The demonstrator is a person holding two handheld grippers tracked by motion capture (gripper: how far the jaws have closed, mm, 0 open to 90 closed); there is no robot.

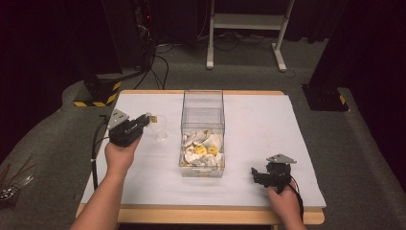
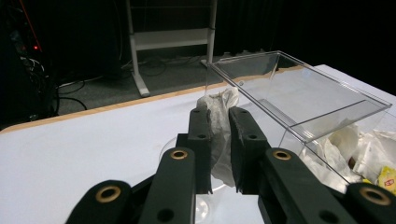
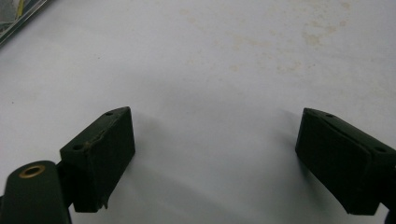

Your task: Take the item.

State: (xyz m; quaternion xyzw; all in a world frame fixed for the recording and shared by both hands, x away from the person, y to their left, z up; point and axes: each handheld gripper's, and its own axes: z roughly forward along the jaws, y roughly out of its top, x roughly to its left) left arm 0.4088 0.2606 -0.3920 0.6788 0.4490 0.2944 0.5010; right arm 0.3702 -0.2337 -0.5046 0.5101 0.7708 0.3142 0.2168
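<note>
My left gripper (image 1: 147, 120) is shut on a crumpled white wrapper (image 2: 220, 122), held above the white table left of a clear plastic box (image 1: 203, 125). In the left gripper view the wrapper stands pinched between the two black jaws of the left gripper (image 2: 218, 116), with the box (image 2: 303, 98) just to the right. A clear cup (image 1: 161, 129) sits on the table just under and beyond the jaws. My right gripper (image 1: 258, 174) rests near the table's front right, open with nothing between its fingers. The right gripper (image 3: 215, 140) points down at bare white table (image 3: 224, 56).
The box holds several crumpled white and yellow wrappers (image 1: 203, 149). A white stand's legs (image 1: 245, 28) are on the floor behind the table. A yellow-and-black striped base (image 1: 98, 95) sits off the far left corner. Cables lie on the floor.
</note>
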